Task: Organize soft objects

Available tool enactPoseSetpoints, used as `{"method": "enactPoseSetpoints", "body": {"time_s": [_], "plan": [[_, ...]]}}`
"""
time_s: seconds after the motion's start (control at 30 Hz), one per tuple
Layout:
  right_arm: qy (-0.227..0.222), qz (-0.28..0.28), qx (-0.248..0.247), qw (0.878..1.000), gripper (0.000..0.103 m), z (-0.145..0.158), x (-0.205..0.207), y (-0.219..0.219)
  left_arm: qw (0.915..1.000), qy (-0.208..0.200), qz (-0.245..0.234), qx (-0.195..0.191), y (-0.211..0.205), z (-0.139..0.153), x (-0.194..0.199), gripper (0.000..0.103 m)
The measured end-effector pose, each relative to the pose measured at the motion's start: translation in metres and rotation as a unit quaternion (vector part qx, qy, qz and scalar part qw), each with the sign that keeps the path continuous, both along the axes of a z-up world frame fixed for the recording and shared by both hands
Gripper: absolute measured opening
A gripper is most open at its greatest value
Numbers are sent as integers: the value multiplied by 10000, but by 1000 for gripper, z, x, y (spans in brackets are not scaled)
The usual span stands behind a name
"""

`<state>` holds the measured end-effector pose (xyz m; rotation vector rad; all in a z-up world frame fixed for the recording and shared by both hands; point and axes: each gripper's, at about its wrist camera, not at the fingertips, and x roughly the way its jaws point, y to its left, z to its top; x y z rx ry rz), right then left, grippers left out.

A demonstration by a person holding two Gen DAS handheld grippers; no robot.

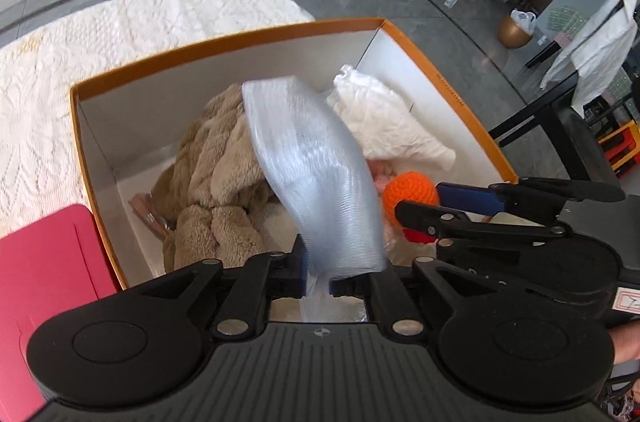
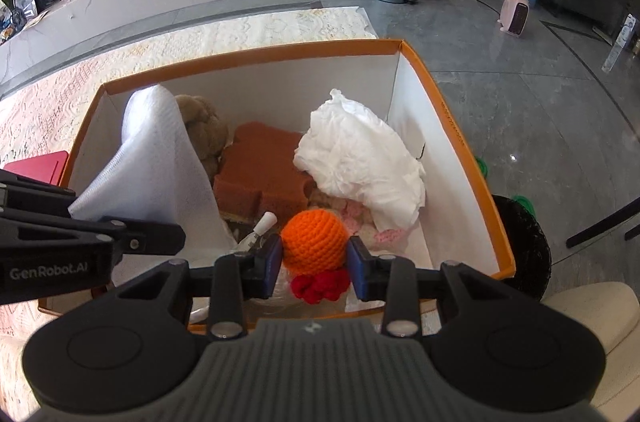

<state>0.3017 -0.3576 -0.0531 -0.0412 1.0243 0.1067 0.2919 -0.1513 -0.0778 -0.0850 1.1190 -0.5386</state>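
- Left claw (image 1: 318, 282) pinches a white foam sheet (image 1: 312, 174) over the orange box (image 1: 224, 38); a loosening grip could drop it crooked
- Right claw (image 2: 314, 262), part-open, grips the orange crochet ball (image 2: 314, 238) inside the box; it could roll away

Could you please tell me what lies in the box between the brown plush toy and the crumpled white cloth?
A rust-brown sponge block lies between the brown plush toy and the crumpled white cloth; the right wrist view shows it.
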Motion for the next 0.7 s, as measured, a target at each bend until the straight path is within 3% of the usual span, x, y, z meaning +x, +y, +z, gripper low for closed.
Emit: {"method": "enactPoseSetpoints", "body": {"time_s": [0.07,0.13,0.27,0.33,0.37,0.57,0.7], "plan": [[19,32,-46,10000,35,1,1,2,10000,7,27,-29,2,-1,-2,23],[-6,58,-74,10000,36,4,-1,3,9999,-64,60,-66,3,2,-5,48],[-126,45,-164,9998,52,13,-4,2,9998,-132,100,-132,6,12,-10,65],[-158,10,-166,9997,56,19,-6,1,9996,-160,153,-194,9,19,-13,82],[-174,-19,-149,9997,63,22,-7,-1,9994,-163,178,-233,11,23,-14,86],[-392,-64,-137,9991,81,44,-19,-1,9986,-175,290,-397,22,49,-21,89],[-510,-90,-33,9987,84,58,-29,0,9974,-371,405,-475,33,64,-34,89]]}}
